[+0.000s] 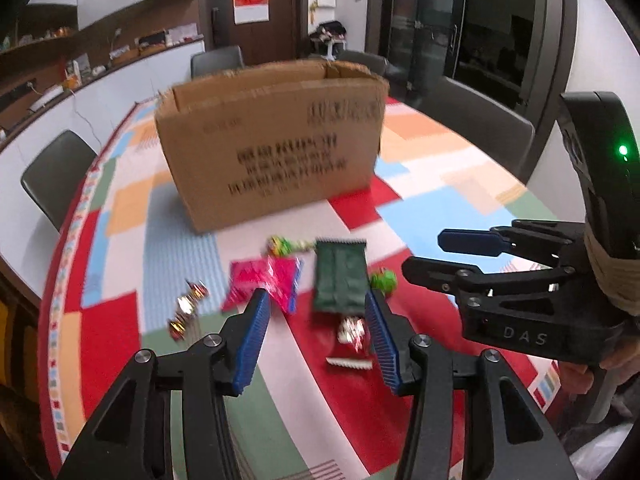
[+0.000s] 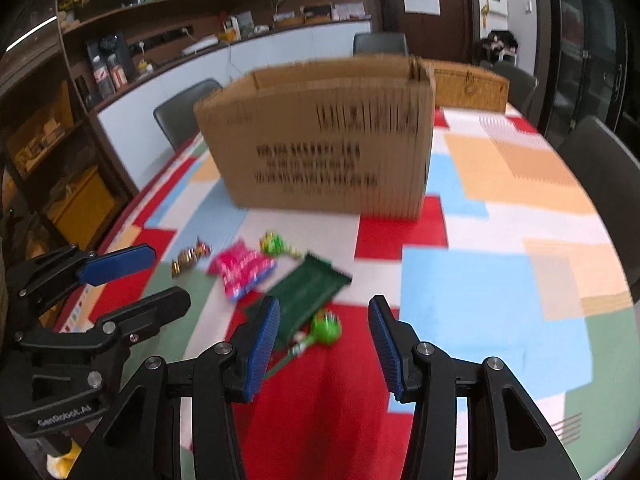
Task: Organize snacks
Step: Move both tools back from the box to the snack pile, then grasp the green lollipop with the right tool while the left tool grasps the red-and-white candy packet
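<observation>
Both tools stood partly open and empty. The left gripper [image 1: 316, 320] hung above the snack cluster with nothing between its blue pads; it touched no packet. The right gripper [image 2: 324, 332] was parted to a similar gap — its pads also gripped nothing.

The snacks lay loose on the patchwork tablecloth [image 2: 480, 280], in front of the cardboard box [image 1: 272, 140]: a dark green packet [image 1: 340, 276], a pink packet [image 1: 264, 280], a green candy [image 2: 326, 328] and gold-wrapped sweets [image 1: 188, 308]. The box stood upright with flaps open; its contents could not be seen.
</observation>
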